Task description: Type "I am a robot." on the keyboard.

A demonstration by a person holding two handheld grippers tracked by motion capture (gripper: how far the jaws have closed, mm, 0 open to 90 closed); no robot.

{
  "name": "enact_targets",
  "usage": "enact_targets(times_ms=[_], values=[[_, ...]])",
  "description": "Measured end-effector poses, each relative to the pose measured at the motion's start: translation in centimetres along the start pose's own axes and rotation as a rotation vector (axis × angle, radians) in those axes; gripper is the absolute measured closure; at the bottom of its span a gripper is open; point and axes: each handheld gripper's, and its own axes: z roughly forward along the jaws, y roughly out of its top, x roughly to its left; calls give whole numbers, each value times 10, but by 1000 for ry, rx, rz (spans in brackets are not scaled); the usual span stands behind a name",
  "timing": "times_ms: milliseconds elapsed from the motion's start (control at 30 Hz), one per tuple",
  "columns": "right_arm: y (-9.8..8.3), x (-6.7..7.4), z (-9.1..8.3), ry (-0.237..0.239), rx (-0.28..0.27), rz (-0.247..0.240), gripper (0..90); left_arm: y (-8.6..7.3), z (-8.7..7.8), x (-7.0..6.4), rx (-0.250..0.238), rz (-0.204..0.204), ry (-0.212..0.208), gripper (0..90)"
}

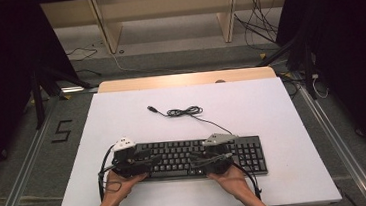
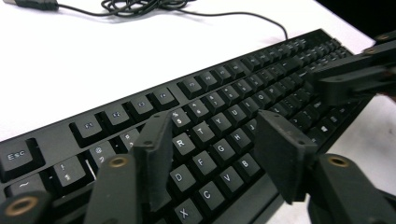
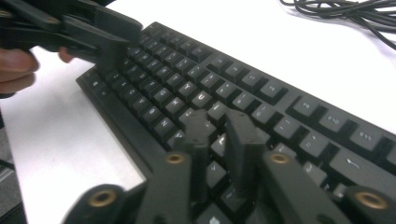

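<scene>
A black keyboard (image 1: 175,151) lies near the table's front edge, and its cable (image 1: 184,112) coils behind it and ends in a USB plug (image 1: 151,108). My left gripper (image 2: 215,123) hovers low over the letter keys on the keyboard's left half. Its jaws are open with nothing between them. My right gripper (image 3: 217,121) points at the keys of the right half, with its jaws drawn almost together and only a thin slit left, empty. In the high view the left gripper (image 1: 156,159) and right gripper (image 1: 196,159) point toward each other across the keyboard.
The keyboard rests on a white board (image 1: 271,105) laid over a wooden table (image 1: 184,79). Bare board surrounds the cable (image 2: 140,7). Loose wires lie on the floor (image 1: 259,21) behind the table, and black drapes hang at both sides.
</scene>
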Motion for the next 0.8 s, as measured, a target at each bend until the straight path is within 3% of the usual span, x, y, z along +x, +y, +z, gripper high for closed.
enact_targets(times_ms=[200, 800], values=[[5, -1, 12, -23, 24, 0, 900, -5, -11, 2, -41, -5, -13, 390], [12, -8, 38, -75, 74, 3, 900, -16, -25, 3, -97, -8, -8, 351]])
